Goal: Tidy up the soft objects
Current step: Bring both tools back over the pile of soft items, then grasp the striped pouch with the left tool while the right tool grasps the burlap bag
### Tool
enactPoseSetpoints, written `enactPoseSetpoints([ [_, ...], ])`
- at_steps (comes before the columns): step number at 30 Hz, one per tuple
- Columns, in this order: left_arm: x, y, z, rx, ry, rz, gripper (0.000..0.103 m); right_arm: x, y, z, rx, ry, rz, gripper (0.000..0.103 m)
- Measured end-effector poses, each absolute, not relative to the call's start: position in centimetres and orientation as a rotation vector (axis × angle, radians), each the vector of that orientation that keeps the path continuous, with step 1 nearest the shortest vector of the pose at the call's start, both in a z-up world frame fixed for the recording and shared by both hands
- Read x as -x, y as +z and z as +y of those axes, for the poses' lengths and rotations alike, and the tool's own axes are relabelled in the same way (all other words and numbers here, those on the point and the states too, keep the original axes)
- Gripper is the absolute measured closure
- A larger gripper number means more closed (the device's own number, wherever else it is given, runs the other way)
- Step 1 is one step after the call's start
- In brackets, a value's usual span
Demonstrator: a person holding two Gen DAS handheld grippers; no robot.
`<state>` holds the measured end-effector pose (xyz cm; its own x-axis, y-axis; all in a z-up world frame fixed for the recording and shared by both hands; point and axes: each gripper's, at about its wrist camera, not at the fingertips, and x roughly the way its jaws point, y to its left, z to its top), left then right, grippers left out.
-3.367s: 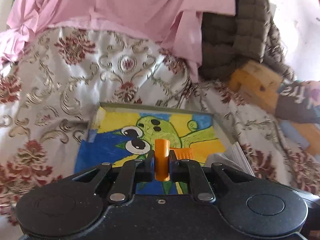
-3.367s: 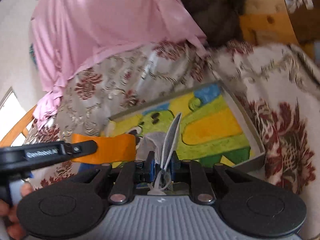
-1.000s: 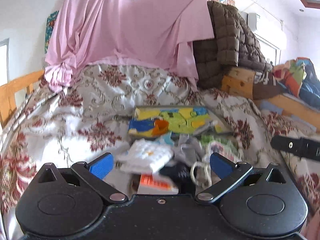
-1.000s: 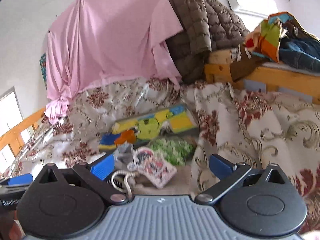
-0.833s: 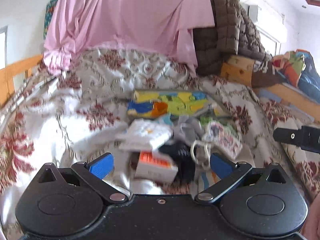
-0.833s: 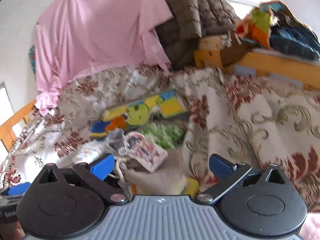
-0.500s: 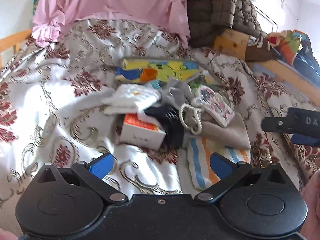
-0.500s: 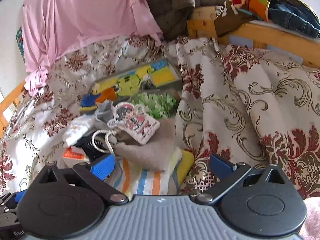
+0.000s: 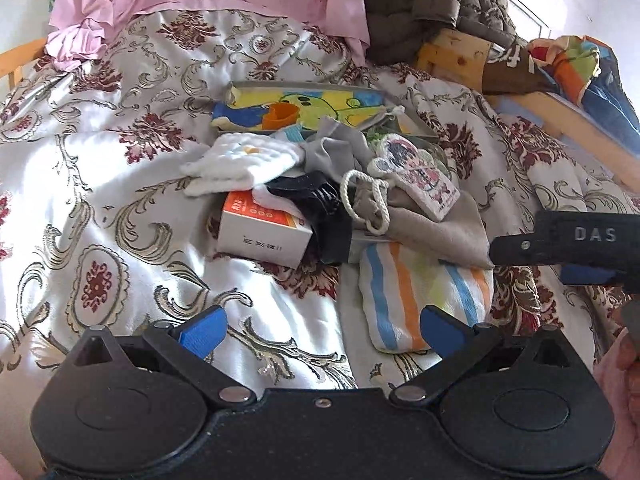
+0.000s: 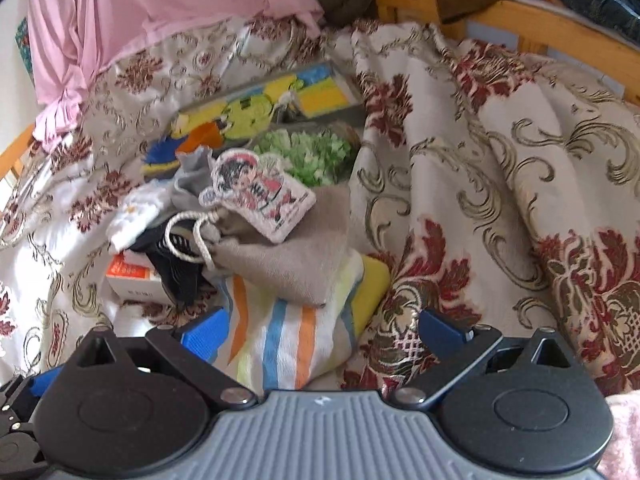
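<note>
Striped towel (image 10: 276, 344) is lying nearest us, pinned under the grey pouch (image 10: 288, 248), and with both the left gripper (image 9: 322, 326) and right gripper (image 10: 324, 330) gaping empty we are risking dragging the pile along

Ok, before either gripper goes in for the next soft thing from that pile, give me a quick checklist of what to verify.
1. Left gripper open and empty: ok.
2. Right gripper open and empty: ok.
3. Striped cloth nearest the right gripper, reachable: ok.
4. Striped cloth free to lift: not ok, the grey drawstring pouch lies on its far end.
5. Tray has bare room: ok.
6. Orange and white box is a soft item: not ok, it looks like a stiff carton.
</note>
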<state>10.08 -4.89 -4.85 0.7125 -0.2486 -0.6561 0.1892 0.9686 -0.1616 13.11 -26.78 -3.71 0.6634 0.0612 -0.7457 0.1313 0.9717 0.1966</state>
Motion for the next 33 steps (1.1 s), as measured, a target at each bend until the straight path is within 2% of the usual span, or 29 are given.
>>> enactPoseSetpoints([
  [11,-12.1,-7.1,-7.4,0.085,-0.394,0.771,0.001,-16.9,-5.0,-27.6,-0.317,0.054,0.923,0.000],
  [26,-15.5,-9.2,-10.1,0.162,-0.534,0.839,0.001,-21.2,-6.4,-26.7,-0.205,0.092,0.929,0.000],
  [30,-15.9,-9.6,-10.5,0.167,-0.542,0.860,0.010,-21.6,-7.0,-26.4,-0.191,0.104,0.938,0.000],
  [33,-16.1,-9.7,-10.8,0.158,-0.534,0.880,0.023,-21.8,-7.1,-25.8,-0.165,0.110,0.938,0.000],
])
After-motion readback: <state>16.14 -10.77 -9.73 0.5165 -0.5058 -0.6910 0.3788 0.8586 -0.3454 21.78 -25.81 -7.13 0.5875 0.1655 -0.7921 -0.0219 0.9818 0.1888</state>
